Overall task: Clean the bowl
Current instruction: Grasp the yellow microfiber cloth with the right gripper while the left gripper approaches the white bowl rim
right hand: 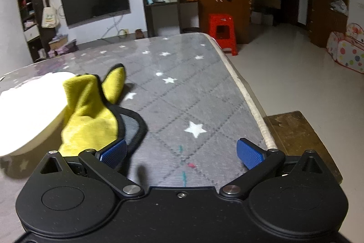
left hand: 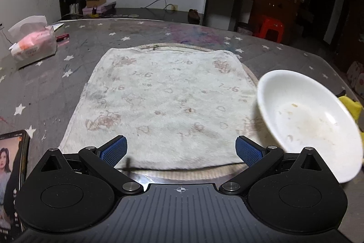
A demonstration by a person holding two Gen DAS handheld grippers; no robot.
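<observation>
As both sets of jaws stand released and empty | bowl [left hand: 307, 122], soiled, tilted at towel [left hand: 163, 104] edge on counter [left hand: 79, 49] | likely rigid, smooth, slippery: pinch the rim | yellow cloth [right hand: 88, 115] soft, touching bowl.

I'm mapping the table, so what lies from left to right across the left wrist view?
Phone → tissue pack → stained towel → white bowl → yellow cloth.
</observation>
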